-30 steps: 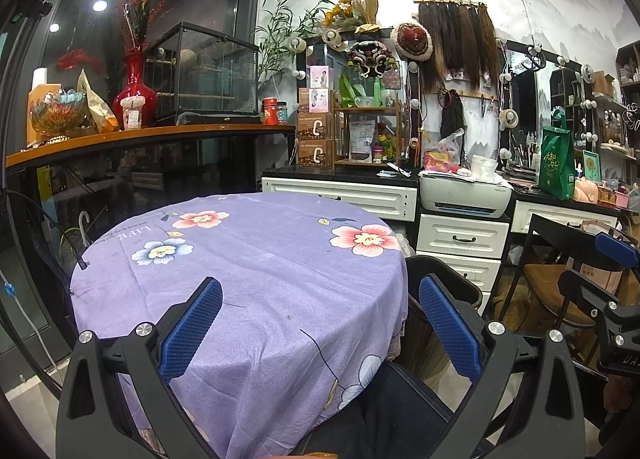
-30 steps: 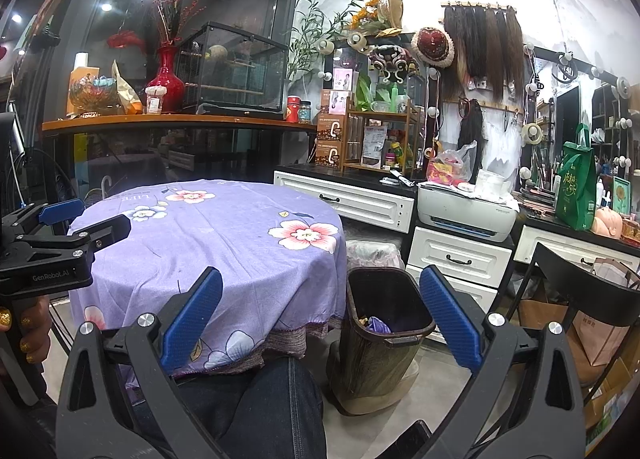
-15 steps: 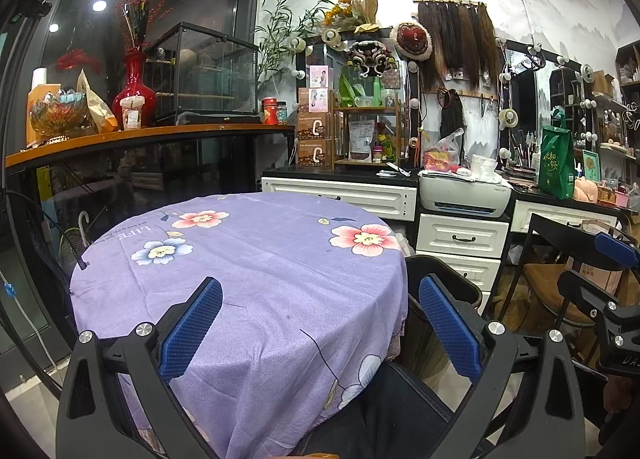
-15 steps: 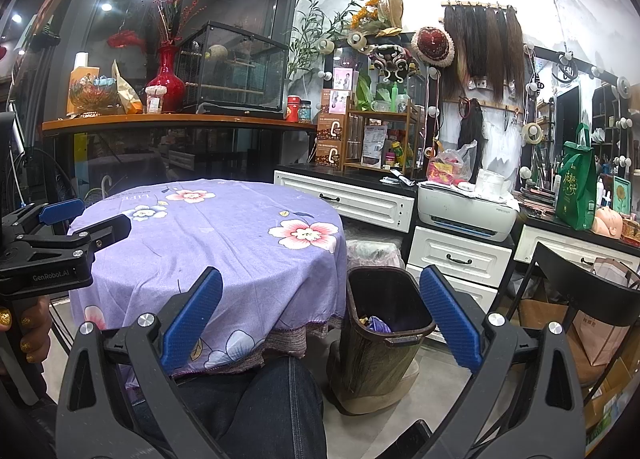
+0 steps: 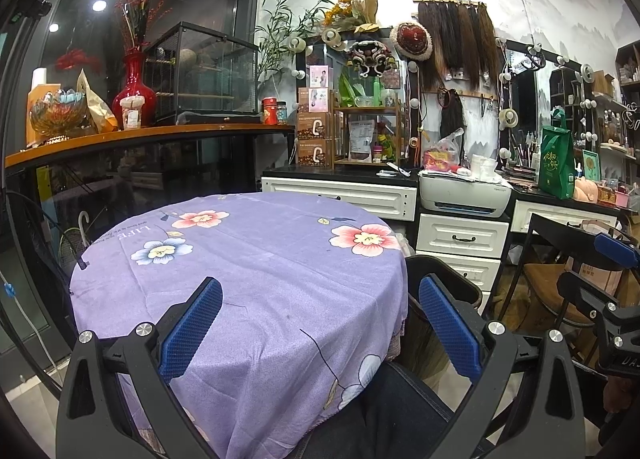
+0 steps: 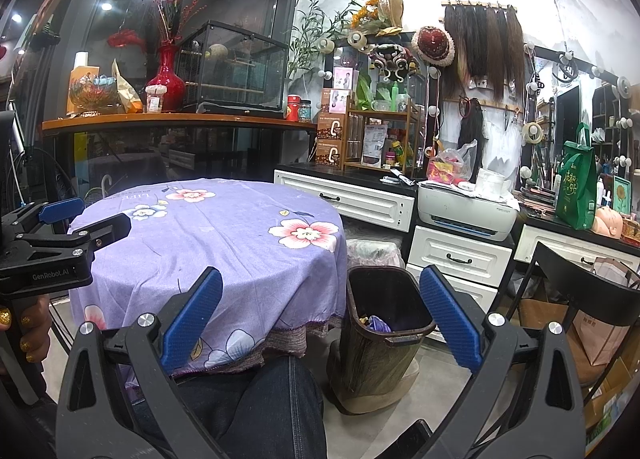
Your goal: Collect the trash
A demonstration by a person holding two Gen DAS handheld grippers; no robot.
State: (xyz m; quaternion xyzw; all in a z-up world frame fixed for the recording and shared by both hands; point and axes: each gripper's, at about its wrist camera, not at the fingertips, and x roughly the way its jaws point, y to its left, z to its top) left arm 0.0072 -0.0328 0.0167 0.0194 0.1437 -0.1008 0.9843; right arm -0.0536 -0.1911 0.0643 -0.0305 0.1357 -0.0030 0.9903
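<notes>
Though perhaps trash, bin [image 6: 384,335] contents indistinct

"GenRobot.AI" on the left claw [image 6: 86,215]; "LIFE" on the purple tablecloth [image 5: 256,259].

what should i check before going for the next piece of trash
1. Left hand-held gripper open and holding nothing: ok.
2. Right hand-held gripper open and holding nothing: ok.
3. Trash bin upright on the floor beside the table, mouth uncovered, with some trash already inside: ok.
4. Trash to pick on the purple tablecloth: not ok, none shows on the cloth.
5. Trash on the floor or under the table: cannot tell, mostly hidden by the cloth and the person's leg.
6. Path from table to bin free of obstacles: ok, only the cloth edge lies between.
</notes>
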